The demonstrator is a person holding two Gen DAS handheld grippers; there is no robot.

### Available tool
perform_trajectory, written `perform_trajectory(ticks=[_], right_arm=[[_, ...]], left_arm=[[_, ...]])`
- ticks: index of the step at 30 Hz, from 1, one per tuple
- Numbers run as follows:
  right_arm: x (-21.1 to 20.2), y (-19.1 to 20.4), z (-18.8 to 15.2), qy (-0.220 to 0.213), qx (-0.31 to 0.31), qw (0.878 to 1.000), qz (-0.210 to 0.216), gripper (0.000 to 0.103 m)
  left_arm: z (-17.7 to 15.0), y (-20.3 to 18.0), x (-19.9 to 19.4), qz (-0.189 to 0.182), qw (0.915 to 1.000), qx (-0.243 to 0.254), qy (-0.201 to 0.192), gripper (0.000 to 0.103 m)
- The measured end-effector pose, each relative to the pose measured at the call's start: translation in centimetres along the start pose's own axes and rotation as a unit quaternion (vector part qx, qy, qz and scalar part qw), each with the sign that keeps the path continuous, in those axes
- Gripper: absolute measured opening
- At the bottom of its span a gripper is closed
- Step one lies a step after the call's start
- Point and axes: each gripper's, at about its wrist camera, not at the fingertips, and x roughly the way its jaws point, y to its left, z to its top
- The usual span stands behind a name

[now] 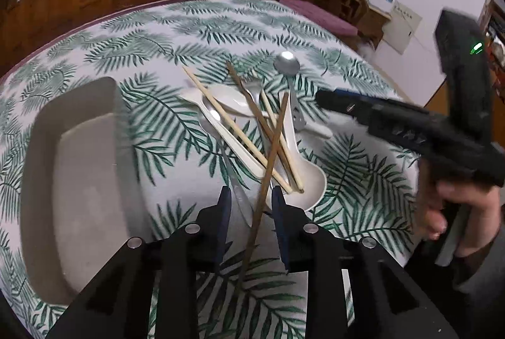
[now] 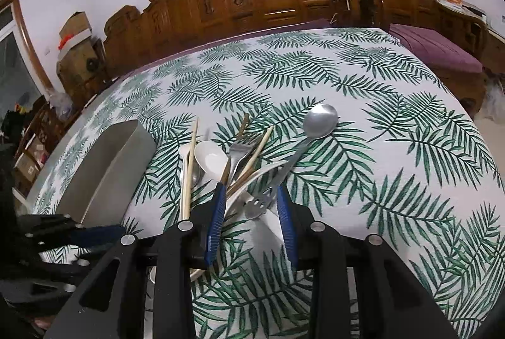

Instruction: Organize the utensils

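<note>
The left gripper (image 1: 251, 206), jaws narrowly apart, should pinch the dark chopstick (image 1: 268, 162) squarely, then lift toward the grey tray (image 1: 75, 124); the right gripper (image 2: 252, 206) straddles the metal spoon's handle (image 2: 262, 201) loosely.

The table (image 2: 394, 105) is covered w/ a white cloth printed w/ green fern leaves, and a purple edge shows along its far side. On the cloth stands a grey rectangular plastic tray (image 1: 79, 168), on the left side, apart from the other things. Near the middle lies a loose pile of utensils: white plastic spoons (image 1: 227, 101), a white ceramic soup spoon (image 1: 311, 181), pale bamboo chopsticks (image 1: 221, 115) and dark brown wooden chopsticks (image 1: 274, 137), crossed over each other. A metal fork (image 2: 235, 151) is in the pile too. A round steel spoon (image 2: 320, 119) lies at the far right of the pile, bowl on the cloth.
</note>
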Motion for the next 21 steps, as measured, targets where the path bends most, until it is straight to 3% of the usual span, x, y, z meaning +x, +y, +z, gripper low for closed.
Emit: perform_trajectory(ticks=[5,12,16,21], right_arm=[[-0.2,0.0,-0.1,-0.001,-0.006,1.0,0.005,0.036],[-0.1,0.6,0.0,-0.001,-0.012,1.0,0.014,0.036],[0.1,1.1,0.1,0.0,-0.016,1.0,0.019,0.036],[0.6,2.2,0.1,0.005,-0.025,0.999,0.029,0.035]], left_arm=[[0.4,-0.1,2.4,0.005,0.9998,0.004,0.021,0.024],[0.3,0.0,3.3,-0.018,0.9994,0.003,0.03,0.004],[0.2,0.3,2.4,-0.021,0.9995,-0.01,0.022,0.004],[-0.2,1.1,-0.9,-0.028,0.9991,-0.029,-0.015,0.004]])
